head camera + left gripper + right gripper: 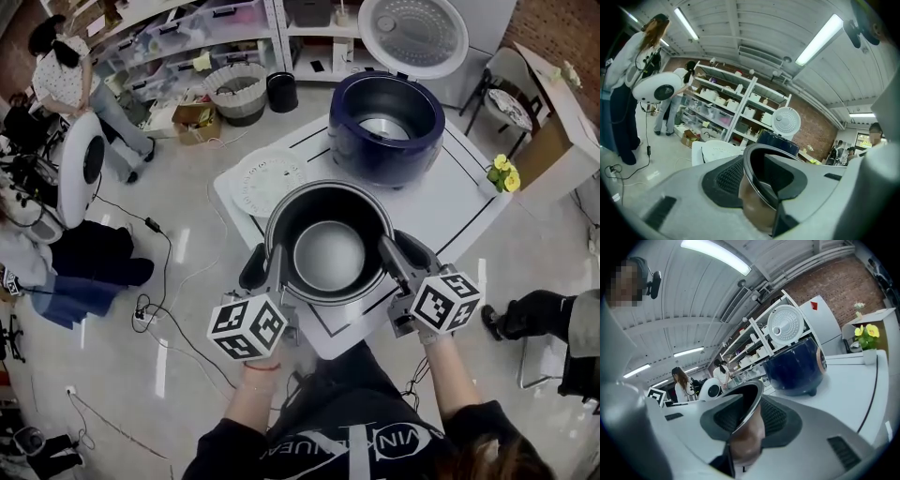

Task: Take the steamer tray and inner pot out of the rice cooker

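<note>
Both grippers are on the inner pot [328, 253] now, 1 on each side. The left gripper [274, 270] is clamped on the pot's left rim, 1 pad inside the wall and 1 outside. The right gripper [389, 258] pinches the right rim the same way, so neither jaw pair is fully closed, only as far as the thin metal lip allows. The pot is out of the blue rice cooker [352, 141], which sits behind it with its lid [412, 33] tipped up, and it hangs over the near edge of the white table [469, 202]. Whether its base touches the surface can't be told from here. The white perforated disc lying flat to the cooker's left looks like the steamer tray [267, 178], so this appears to be the last piece to park. To do it well, both rim grips need to stay level with each other so the pot doesn't tilt or twist between the pads. It should go down over clear table, away from the edge and apart from the tray. Neither side should let go until the base sits flat, and then both should open together.
</note>
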Action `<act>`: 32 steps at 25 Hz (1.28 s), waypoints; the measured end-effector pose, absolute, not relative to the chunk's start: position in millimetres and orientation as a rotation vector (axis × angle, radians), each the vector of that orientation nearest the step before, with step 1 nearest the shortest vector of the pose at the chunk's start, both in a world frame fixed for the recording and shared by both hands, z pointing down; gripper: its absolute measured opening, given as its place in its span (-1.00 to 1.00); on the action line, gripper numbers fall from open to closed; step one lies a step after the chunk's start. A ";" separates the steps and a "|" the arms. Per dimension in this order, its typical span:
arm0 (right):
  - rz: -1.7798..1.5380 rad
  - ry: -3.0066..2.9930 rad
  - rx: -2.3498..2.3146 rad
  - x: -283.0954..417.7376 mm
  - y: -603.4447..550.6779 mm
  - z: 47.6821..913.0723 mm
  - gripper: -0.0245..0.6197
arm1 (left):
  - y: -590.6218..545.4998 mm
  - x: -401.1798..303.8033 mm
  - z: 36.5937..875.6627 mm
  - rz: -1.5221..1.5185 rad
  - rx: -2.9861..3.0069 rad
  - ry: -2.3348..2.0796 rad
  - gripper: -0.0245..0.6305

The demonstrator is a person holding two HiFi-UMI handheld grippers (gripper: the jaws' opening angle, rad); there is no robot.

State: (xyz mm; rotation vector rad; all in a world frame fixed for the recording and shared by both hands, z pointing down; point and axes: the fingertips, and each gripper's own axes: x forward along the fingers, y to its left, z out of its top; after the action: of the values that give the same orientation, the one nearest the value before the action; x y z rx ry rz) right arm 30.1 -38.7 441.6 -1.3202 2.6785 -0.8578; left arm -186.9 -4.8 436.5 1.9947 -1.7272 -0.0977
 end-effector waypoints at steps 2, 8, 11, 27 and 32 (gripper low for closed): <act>-0.893 2.683 -1.328 32.3 -32.6 453.5 -0.58 | -1.7 -185.5 443.1 -0.083 1.988 -1.723 -0.54; -0.969 2.672 -1.360 31.8 -20.2 470.3 -0.58 | 3.8 -187.3 461.4 -0.040 1.966 -1.677 -0.54; -0.991 2.669 -1.370 33.1 -17.0 477.4 -0.58 | 7.1 -186.6 470.2 -0.022 1.953 -1.665 -0.55; -0.931 2.744 -1.298 41.4 -23.3 474.5 -0.58 | -8.0 -188.1 459.6 0.071 2.058 -1.702 -0.57; -0.833 2.721 -1.294 56.2 -33.6 448.7 -0.59 | -21.9 -192.5 435.6 0.060 2.108 -1.759 -0.58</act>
State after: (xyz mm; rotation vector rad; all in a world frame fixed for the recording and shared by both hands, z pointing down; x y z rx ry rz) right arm 56.2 -33.6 448.7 -1.2939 2.7215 -0.8329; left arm -192.5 -21.9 435.6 2.1080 -1.7595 0.0598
